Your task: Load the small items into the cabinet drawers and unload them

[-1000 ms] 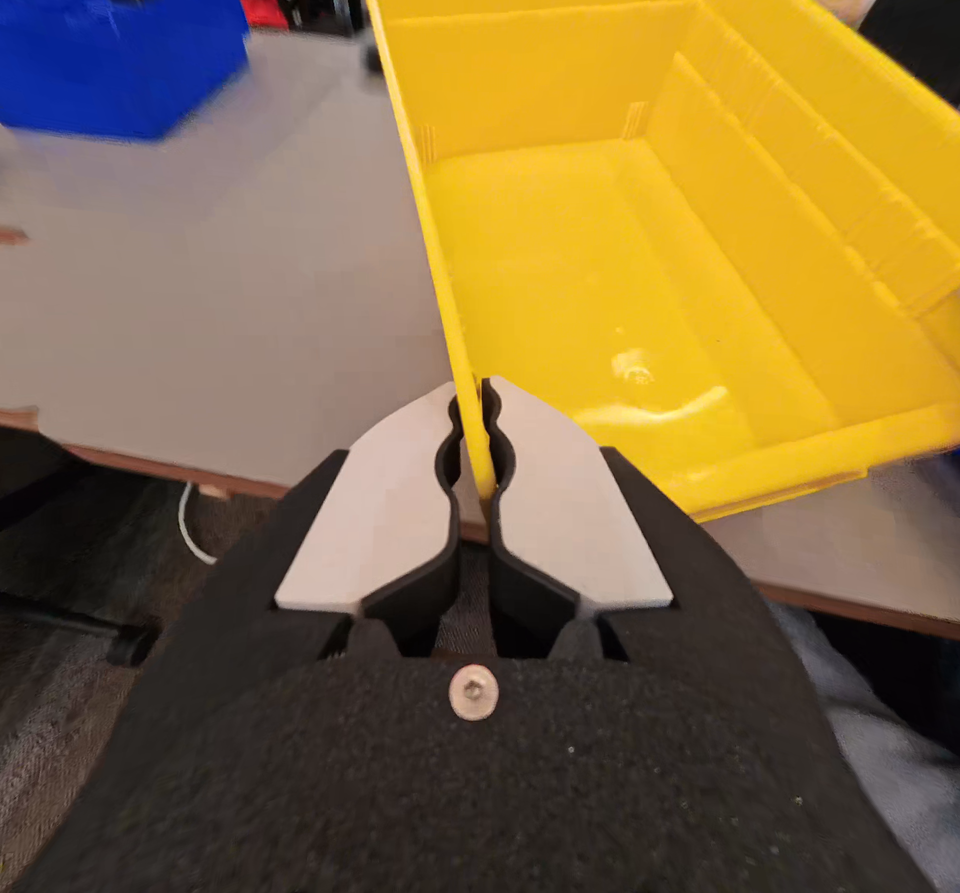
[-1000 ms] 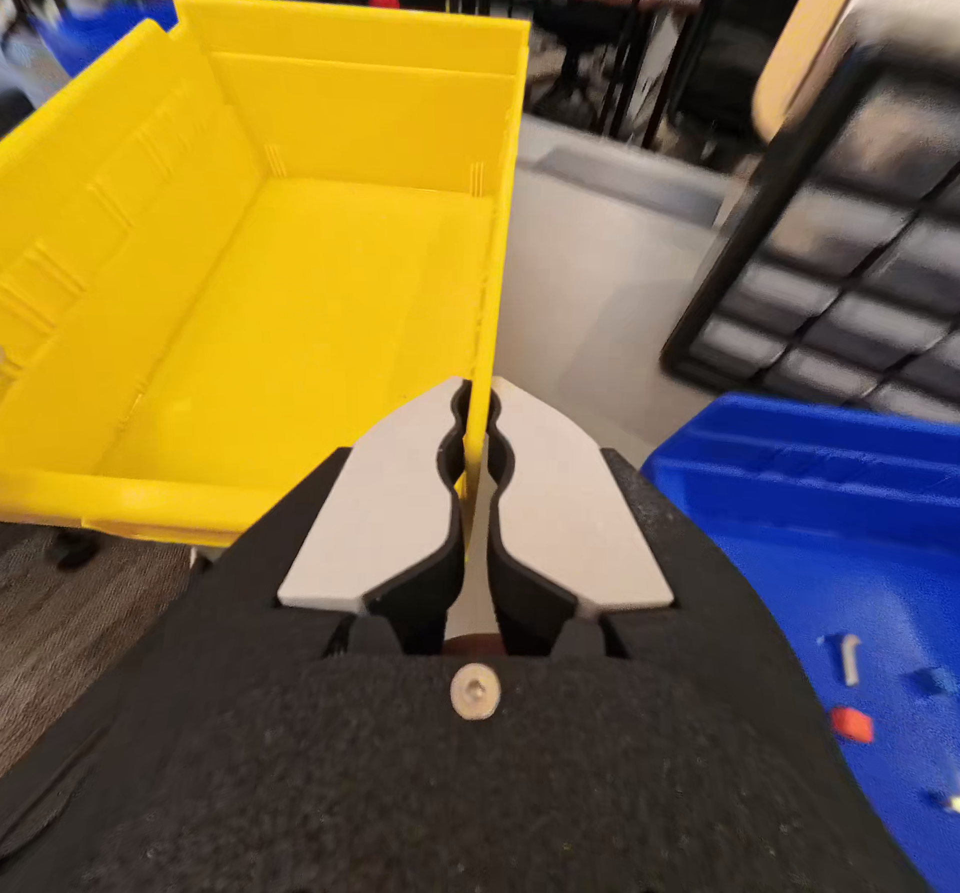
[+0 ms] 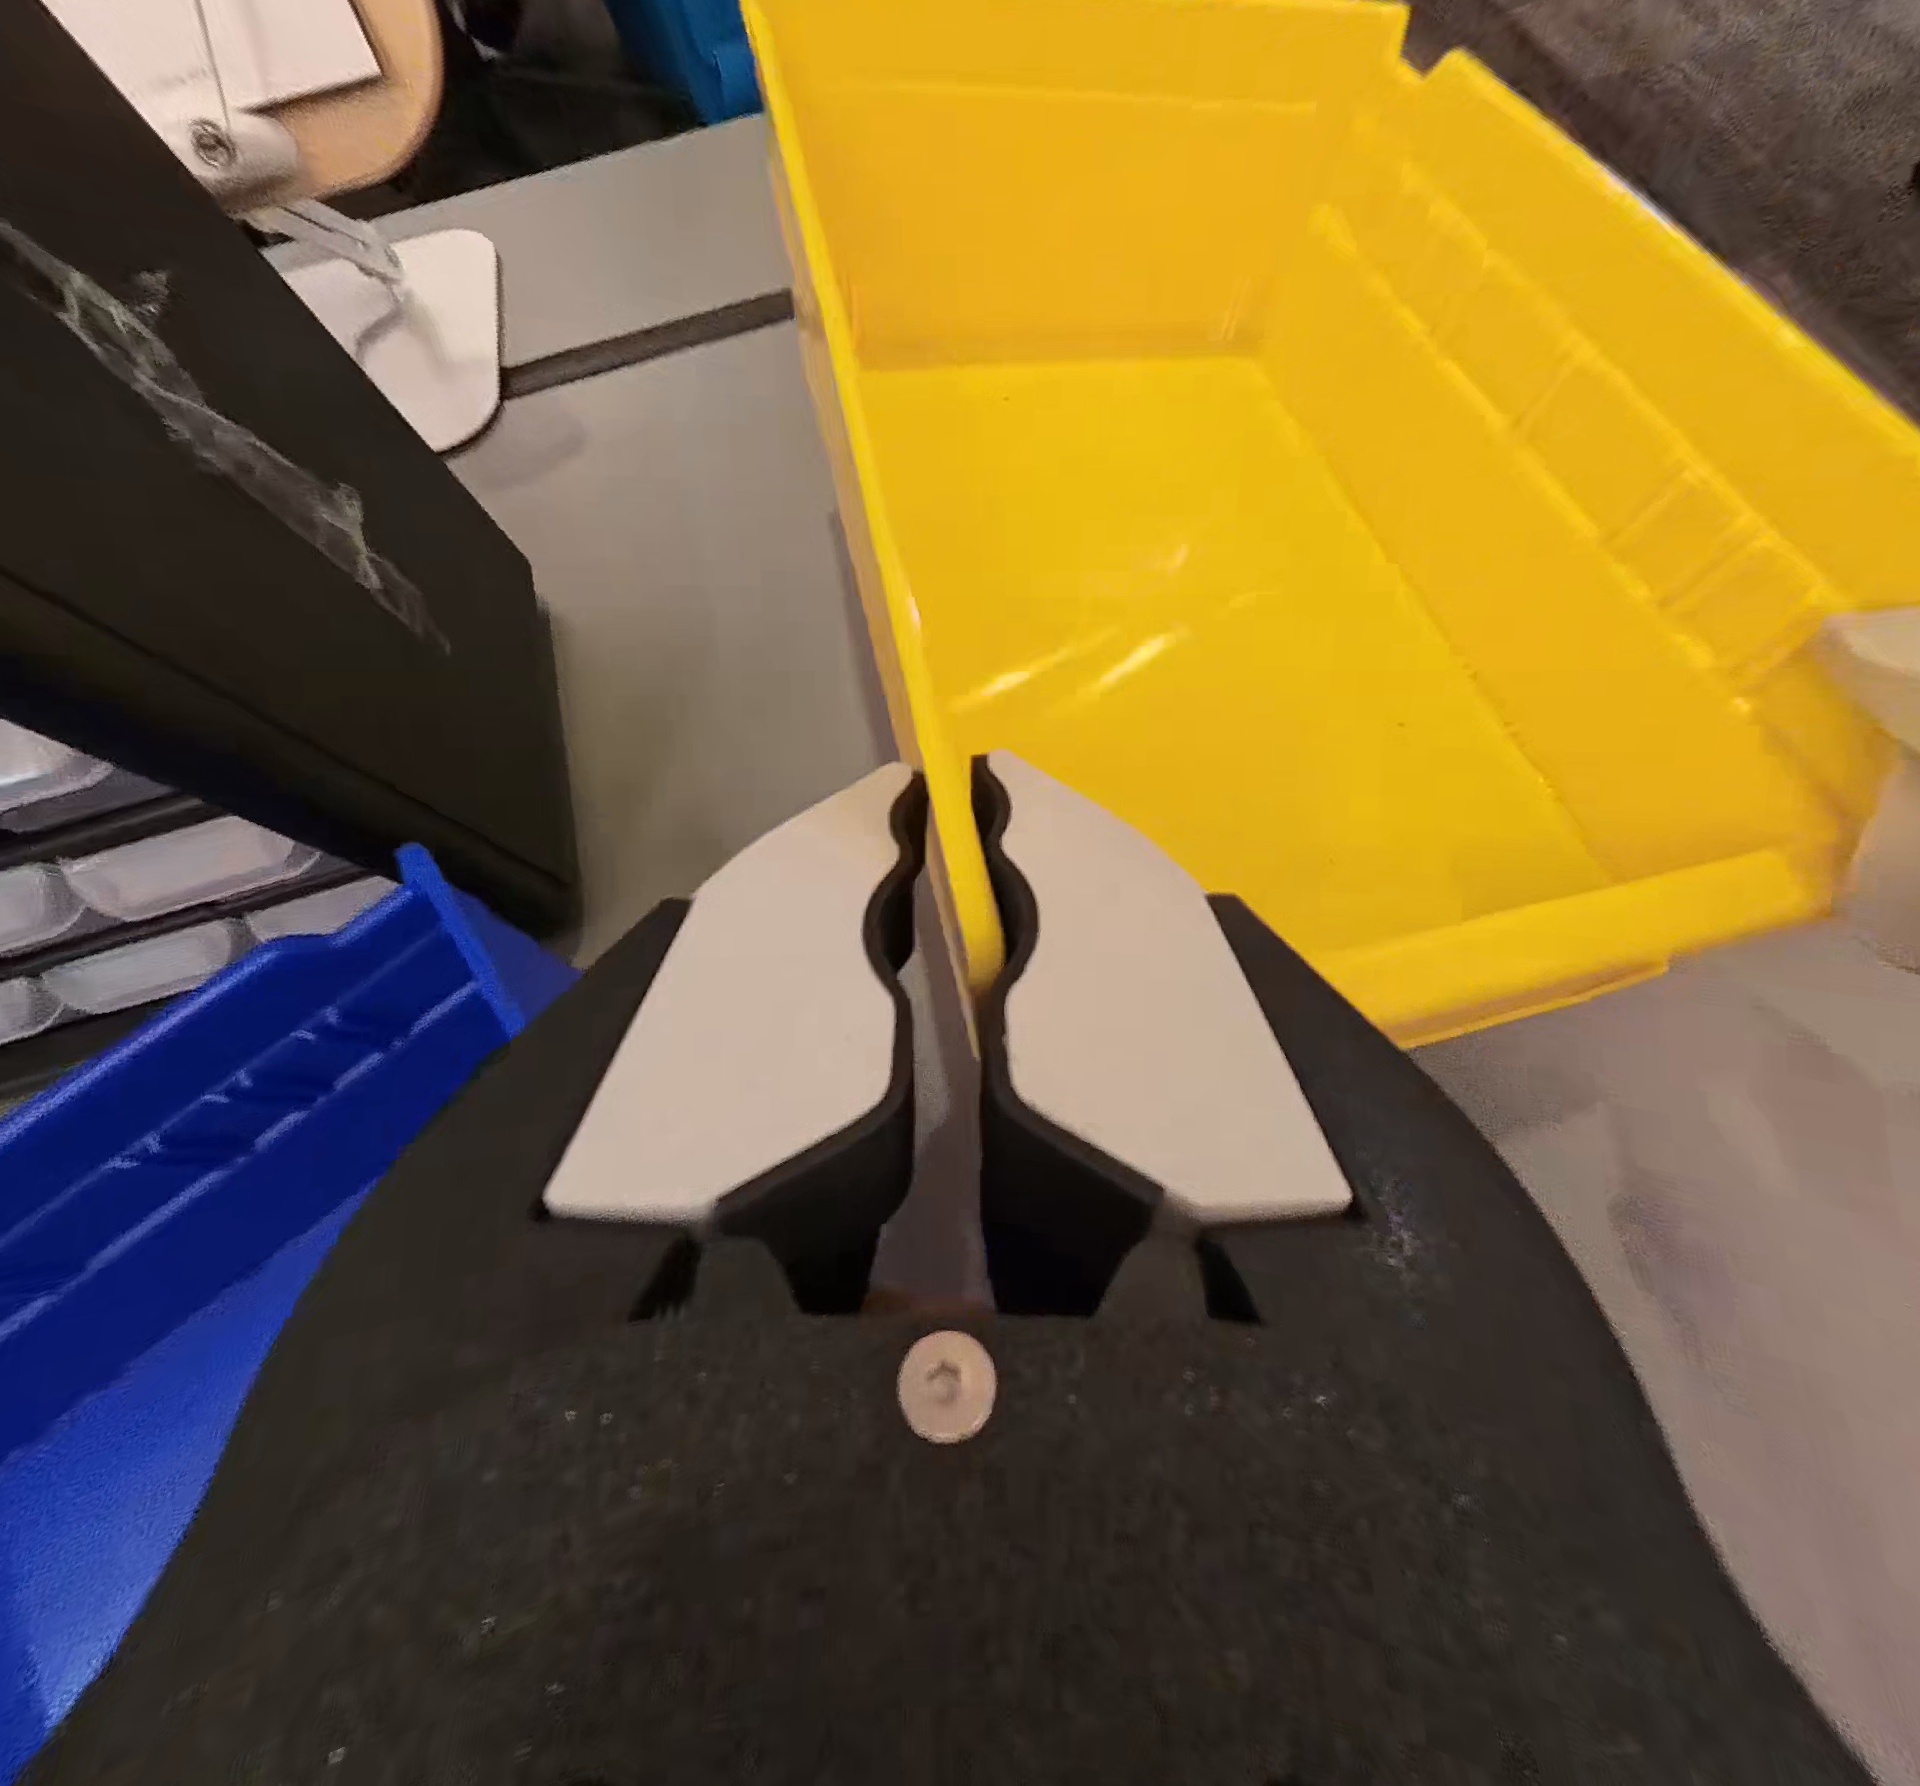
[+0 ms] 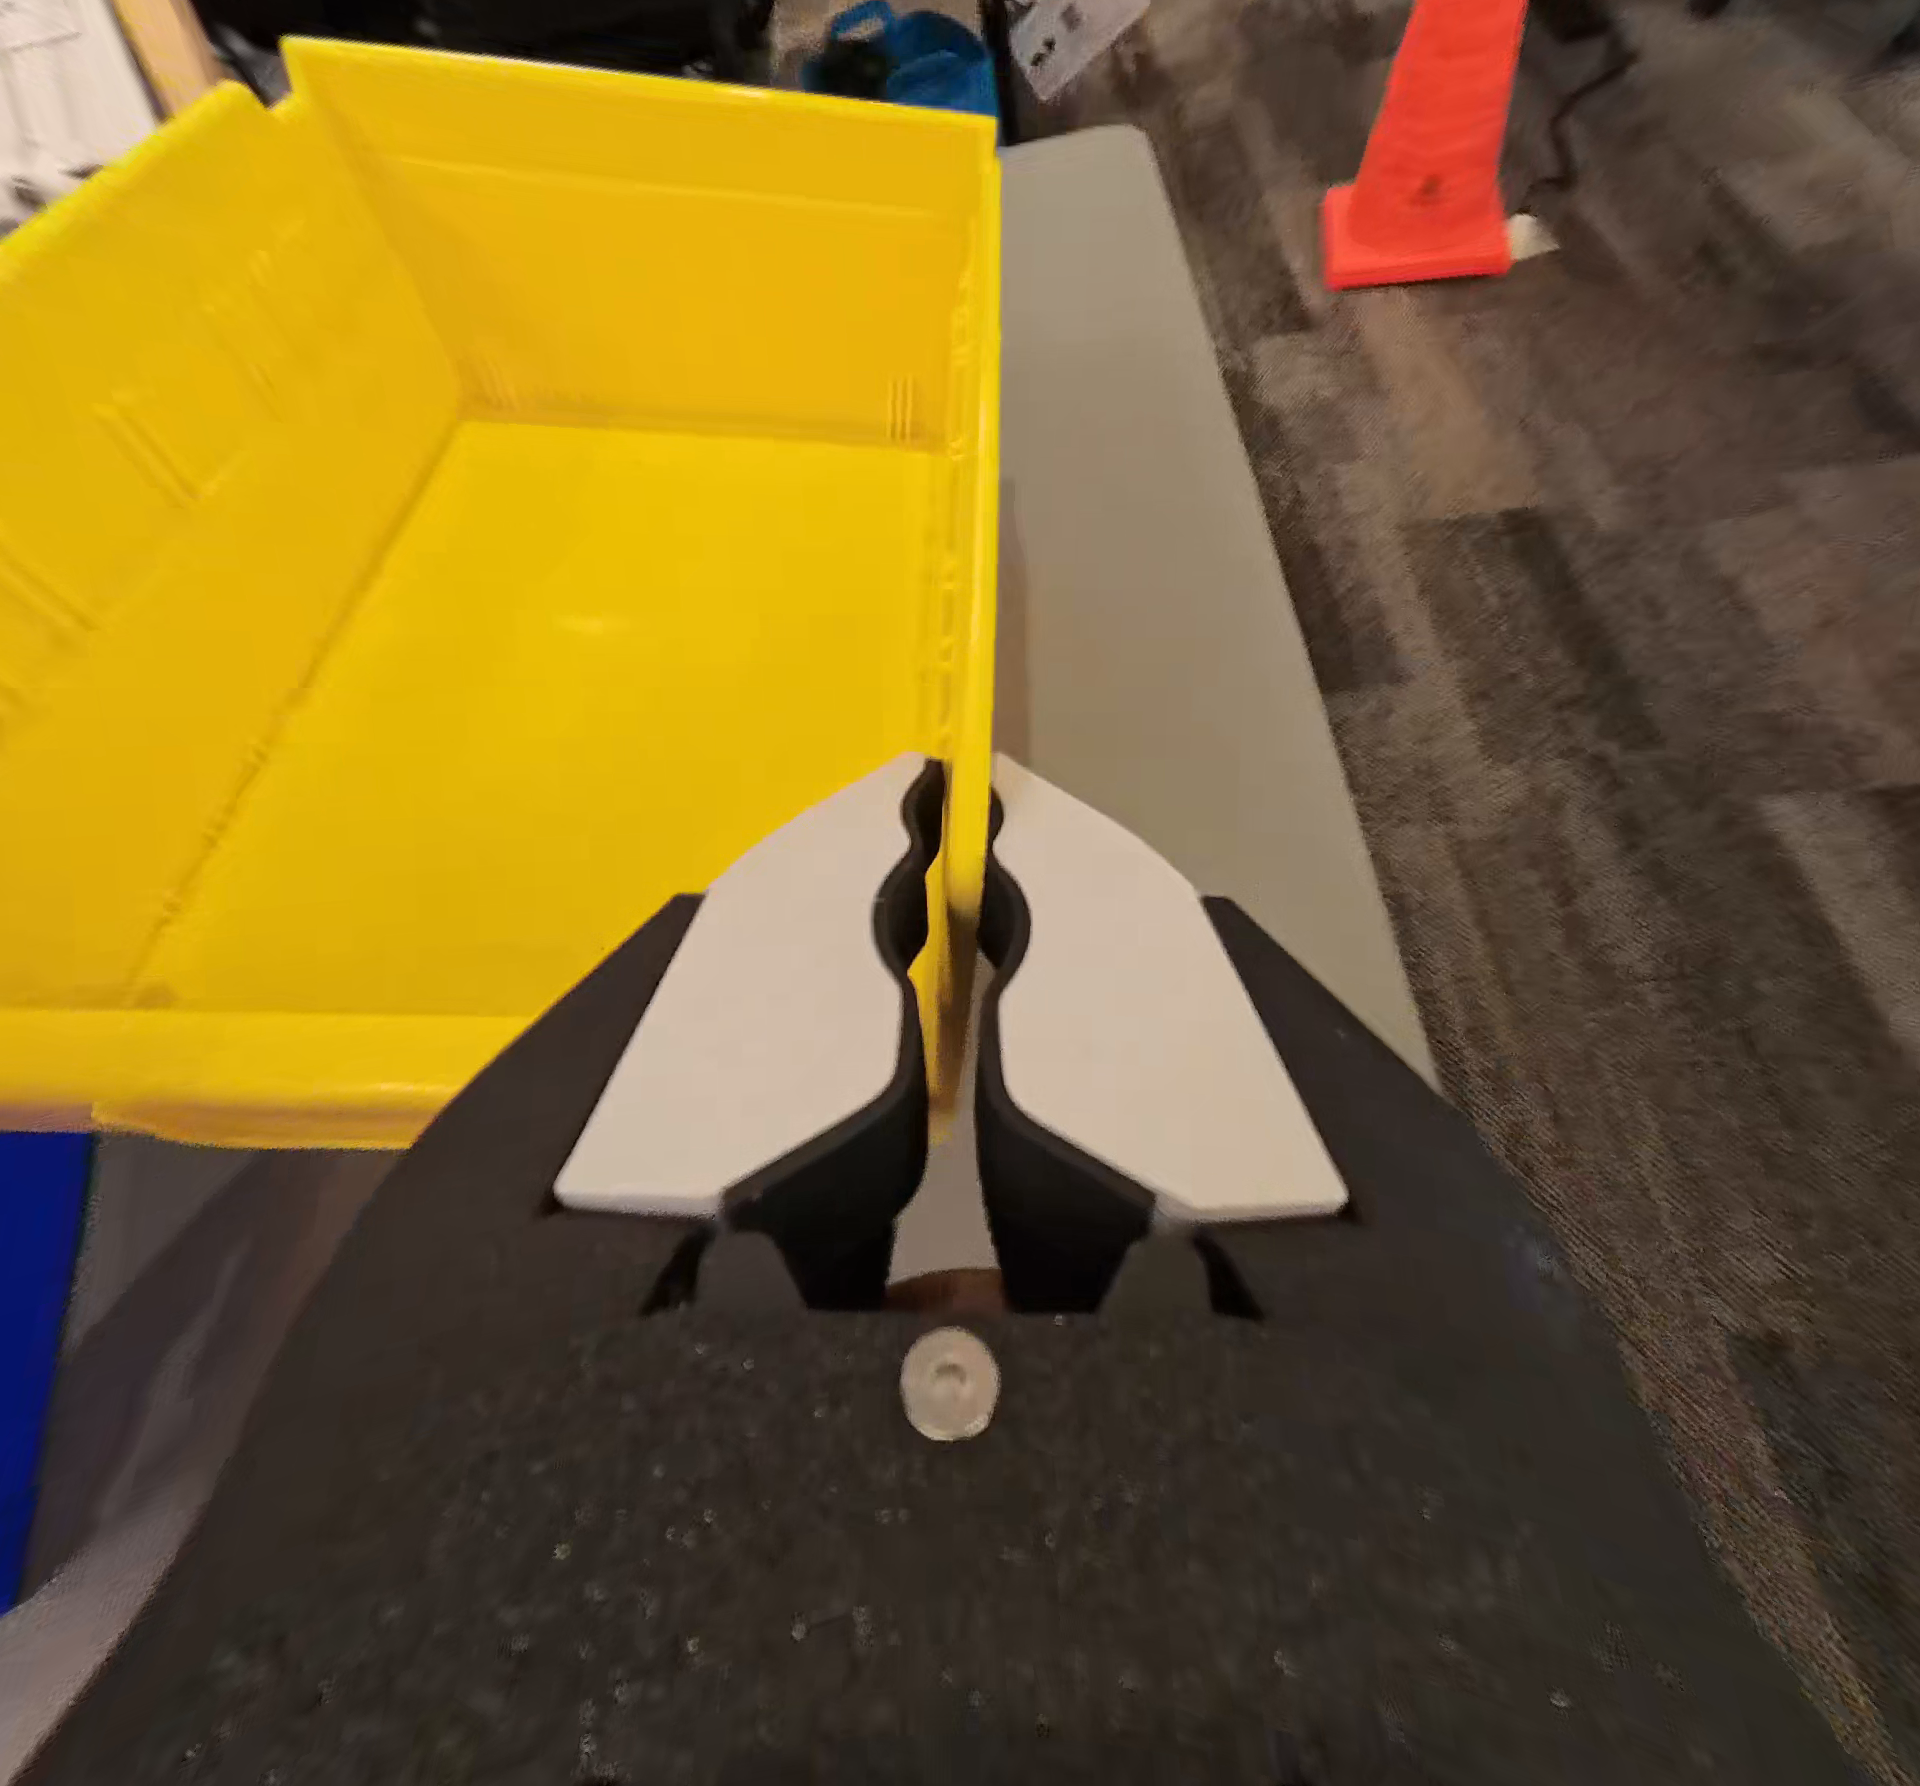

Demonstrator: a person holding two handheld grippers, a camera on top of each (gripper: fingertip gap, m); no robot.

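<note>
An empty yellow bin (image 3: 1195, 614) is held between both grippers over the grey table. My left gripper (image 3: 951, 780) is shut on the bin's left side wall. My right gripper (image 4: 961, 770) is shut on the bin's right side wall; the bin (image 4: 582, 656) fills the left of the right wrist view. The black drawer cabinet (image 3: 239, 510) stands to the left in the left wrist view, with several clear drawers (image 3: 135, 889) showing low on its front. No small items are visible in the yellow bin.
A blue bin (image 3: 229, 1092) sits at the lower left beside the cabinet; its corner also shows in the right wrist view (image 4: 42, 1321). The grey table (image 4: 1122, 593) ends at the right, with carpet floor and an orange cone (image 4: 1444, 84) beyond. A white stand base (image 3: 436, 334) sits behind. My hands' fingertips stand some 20 centimeters from each other.
Both grippers have carried the yellow bin to the right along the table. The cabinet and blue bin now lie on its left, and the table's right edge and floor have come into view.
</note>
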